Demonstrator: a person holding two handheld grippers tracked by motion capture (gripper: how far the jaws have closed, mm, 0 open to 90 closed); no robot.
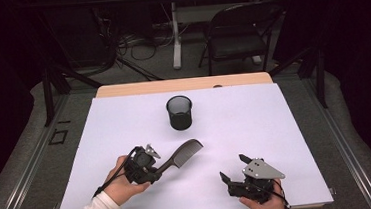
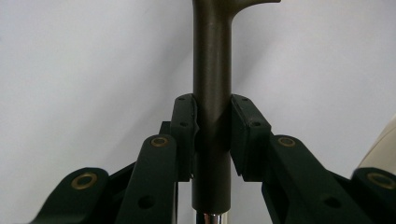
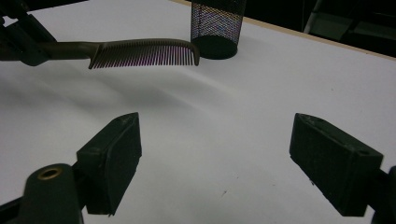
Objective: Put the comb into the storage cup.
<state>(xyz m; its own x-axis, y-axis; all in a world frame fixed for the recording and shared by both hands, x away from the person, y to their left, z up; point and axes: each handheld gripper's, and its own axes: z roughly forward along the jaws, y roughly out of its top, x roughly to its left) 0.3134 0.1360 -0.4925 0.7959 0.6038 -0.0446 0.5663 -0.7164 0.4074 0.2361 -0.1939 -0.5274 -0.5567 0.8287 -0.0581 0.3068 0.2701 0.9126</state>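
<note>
My left gripper is shut on the handle of a dark comb, which is lifted off the white table and points up-right toward a black mesh cup. In the left gripper view the comb's handle stands clamped between the two pads. In the right gripper view the comb hangs in the air with its teeth down, left of the mesh cup. My right gripper rests near the front right, open, with nothing between its pads.
The white sheet covers the table, with a wooden edge at the back. A folding chair and another table's leg stand beyond on the floor.
</note>
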